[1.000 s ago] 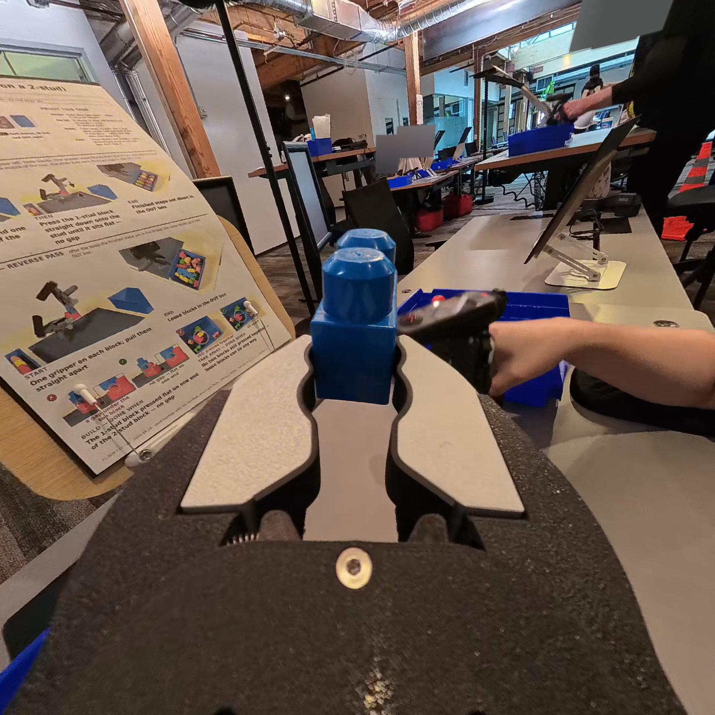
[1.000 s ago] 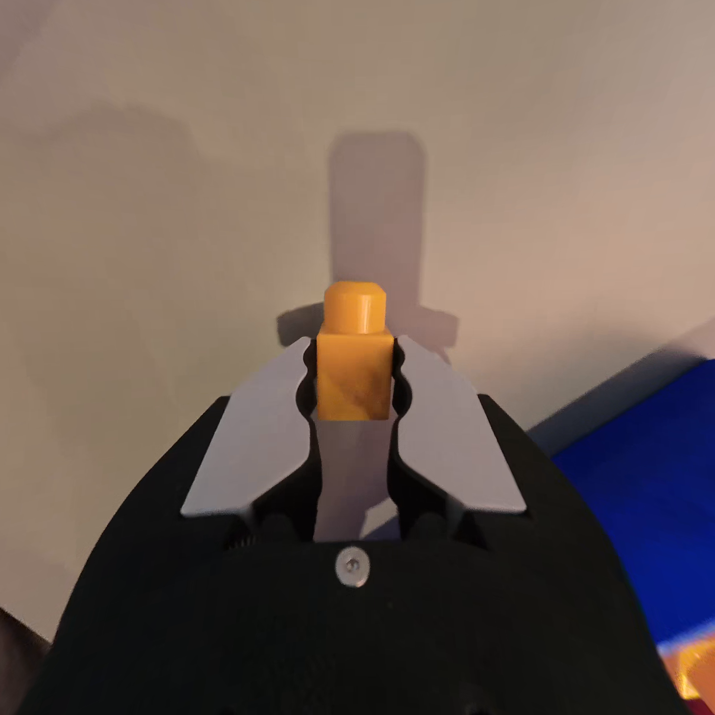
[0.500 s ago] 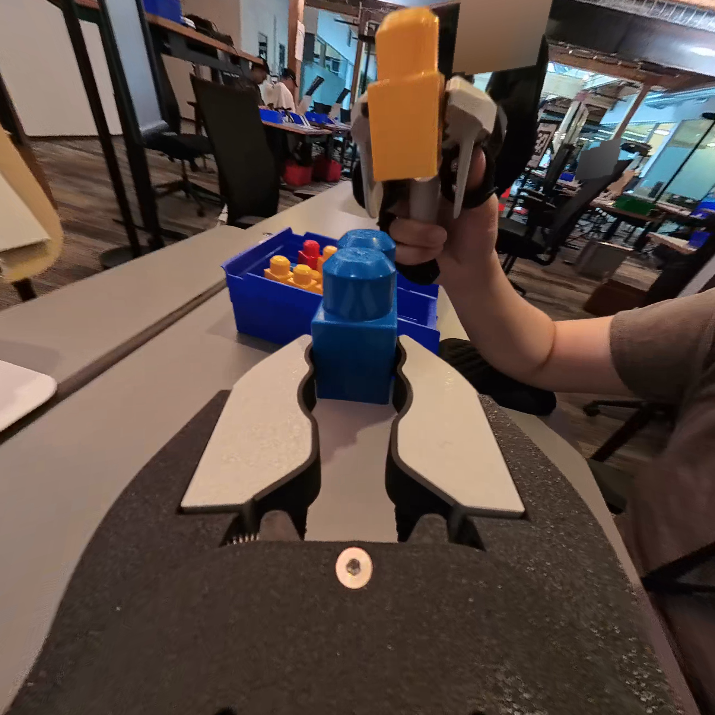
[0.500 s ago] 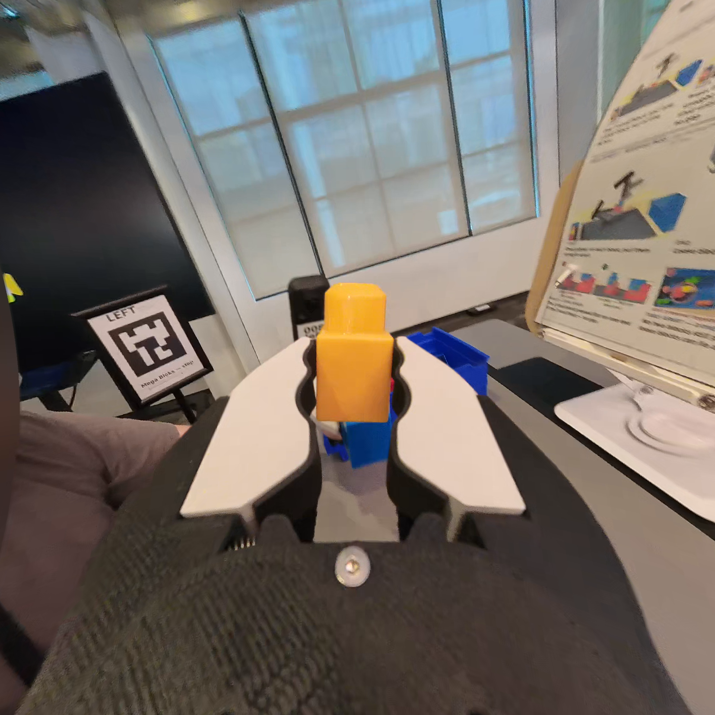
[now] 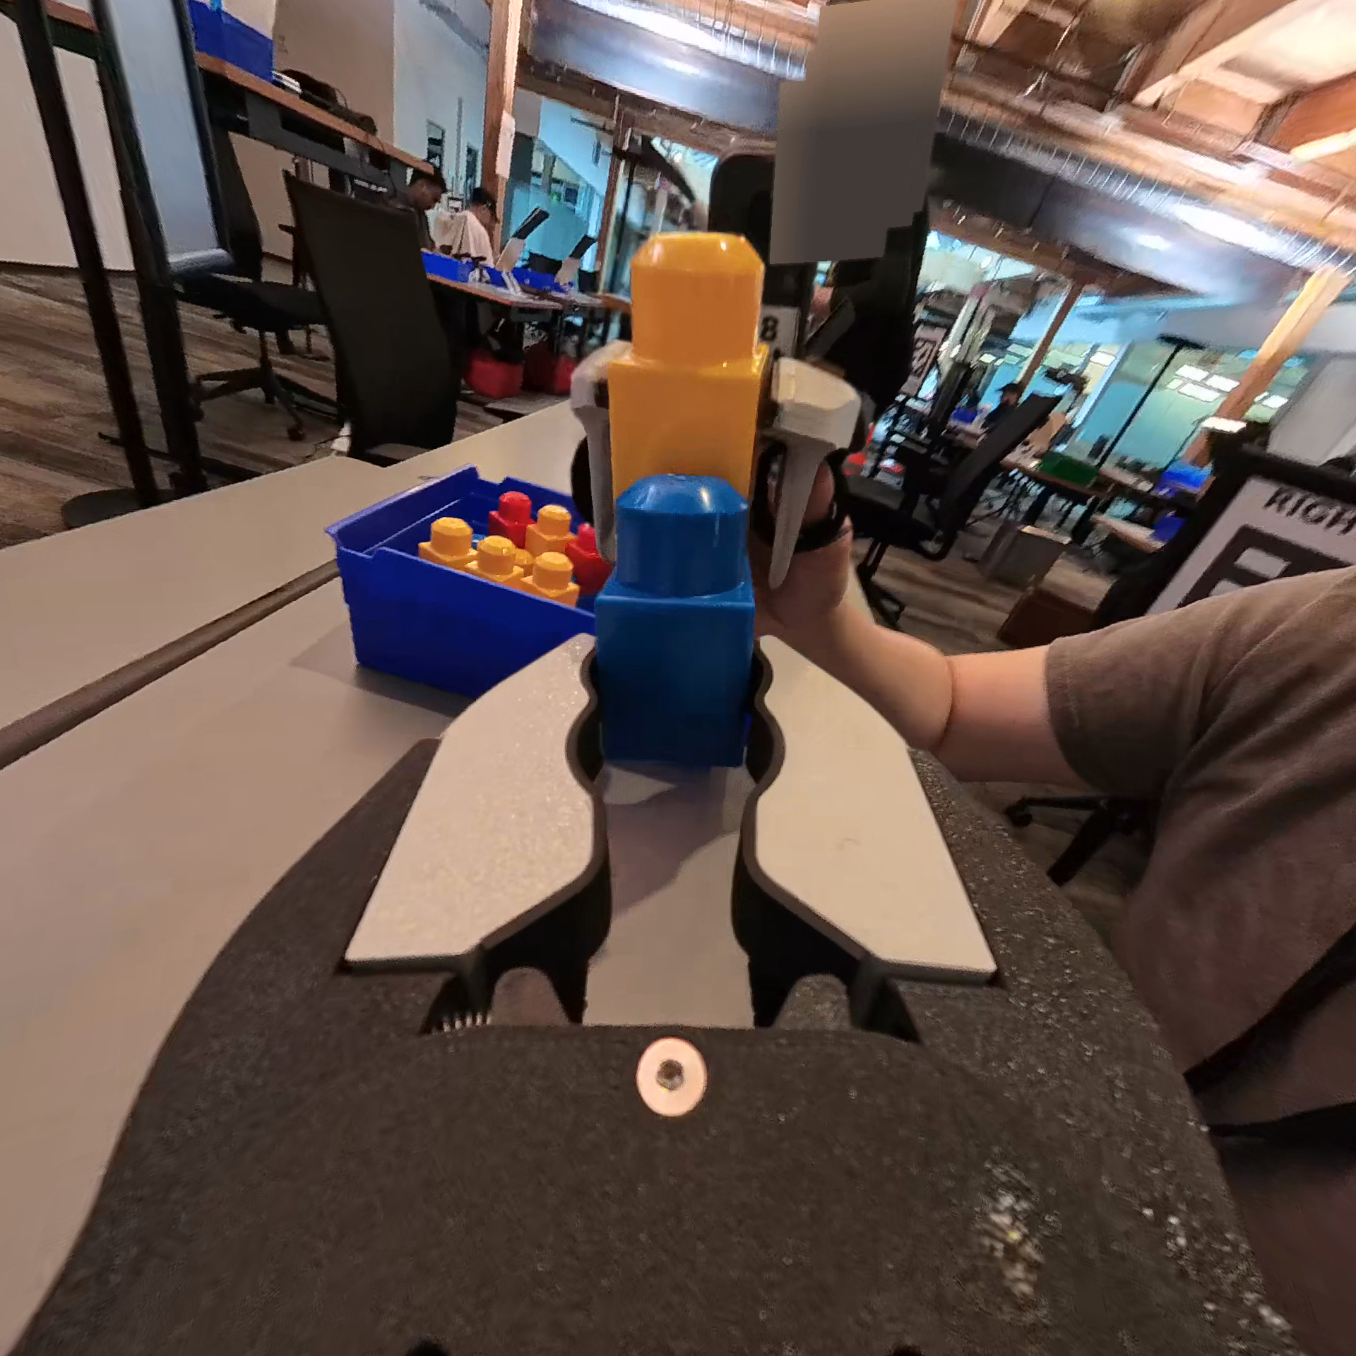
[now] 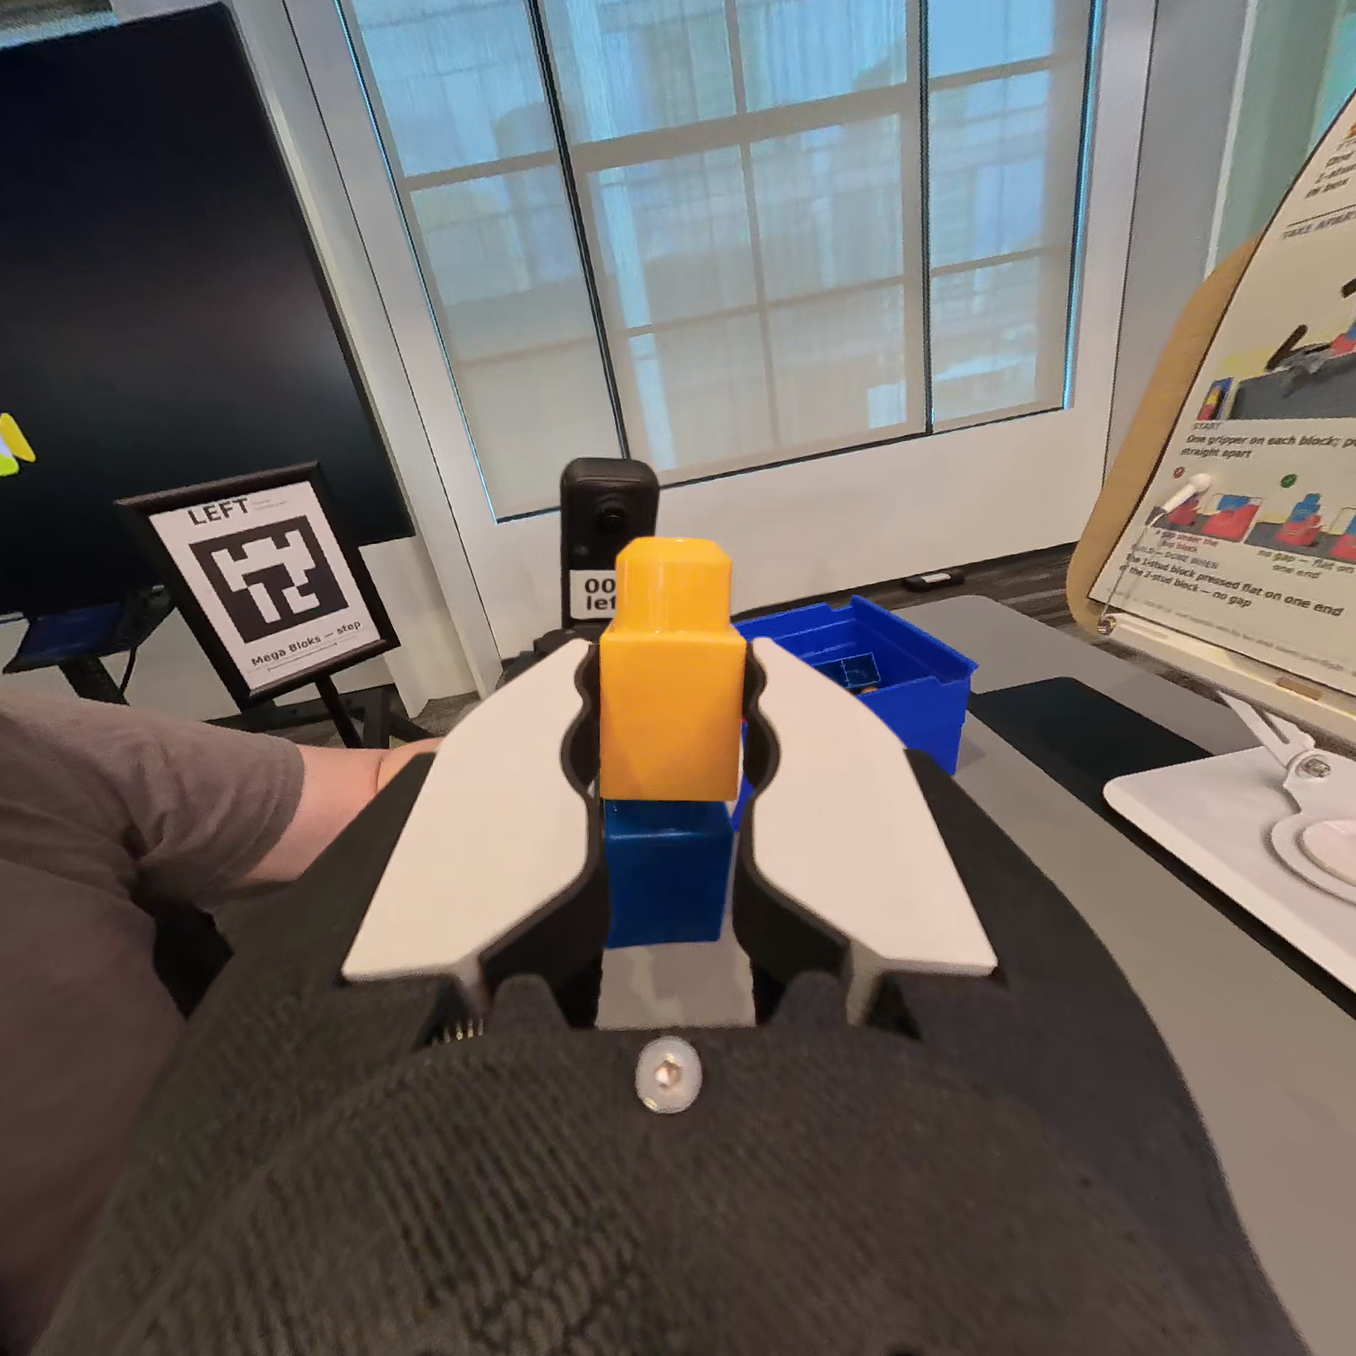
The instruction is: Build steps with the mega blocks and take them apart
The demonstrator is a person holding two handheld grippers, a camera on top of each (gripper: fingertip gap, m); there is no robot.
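The blue block (image 5: 671, 660) sits pinched in the left gripper (image 5: 673, 704), studs up, held above the grey surface (image 5: 183, 770). The orange block (image 6: 669, 704) is clamped in the right gripper (image 6: 669, 726), directly over the blue block's far end; whether they touch is unclear. Behind them on the surface stands a blue bin (image 5: 440, 624) holding orange and red blocks (image 5: 514, 554). A second blue bin (image 6: 895, 690) stands near an instruction board (image 6: 1262, 469).
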